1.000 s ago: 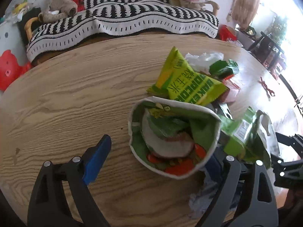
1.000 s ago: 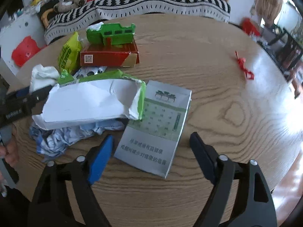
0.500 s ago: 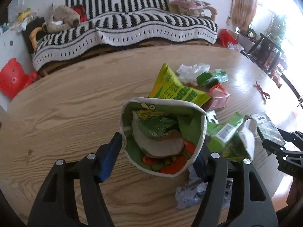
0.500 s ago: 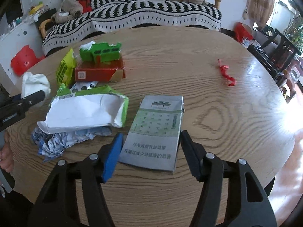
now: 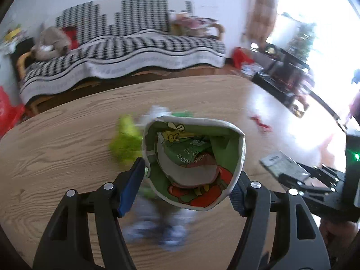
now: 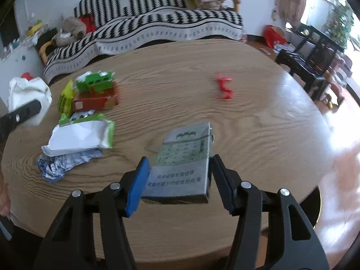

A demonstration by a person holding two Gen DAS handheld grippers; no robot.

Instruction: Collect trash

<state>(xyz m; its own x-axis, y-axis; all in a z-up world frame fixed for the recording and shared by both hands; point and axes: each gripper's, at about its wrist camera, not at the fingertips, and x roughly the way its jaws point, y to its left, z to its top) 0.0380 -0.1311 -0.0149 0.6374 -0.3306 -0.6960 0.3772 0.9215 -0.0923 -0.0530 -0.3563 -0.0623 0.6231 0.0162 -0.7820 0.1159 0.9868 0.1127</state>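
Observation:
My left gripper (image 5: pixel 185 184) is shut on an open paper snack bag (image 5: pixel 193 162) with green and red print, lifted above the round wooden table (image 5: pixel 56 157); its mouth faces me and wrappers sit inside. My right gripper (image 6: pixel 180 180) is shut on a flat grey-green carton (image 6: pixel 184 164), held just above the table (image 6: pixel 258 135). Both also show in the left wrist view: the right gripper (image 5: pixel 310 180) at the right edge holding the carton (image 5: pixel 283 164).
On the table's left lie a torn white-green wrapper (image 6: pixel 83 135), crumpled blue-white paper (image 6: pixel 63 164), a red box (image 6: pixel 96 101) with a green pack (image 6: pixel 95 81) on it, and a yellow-green bag (image 6: pixel 66 96). A red scrap (image 6: pixel 223 87) lies far right. A striped sofa (image 6: pixel 157 27) stands behind.
Both grippers closed: the left on the snack bag, the right on the grey-green carton. Both then lifted their loads off the table and drew back from the trash pile.

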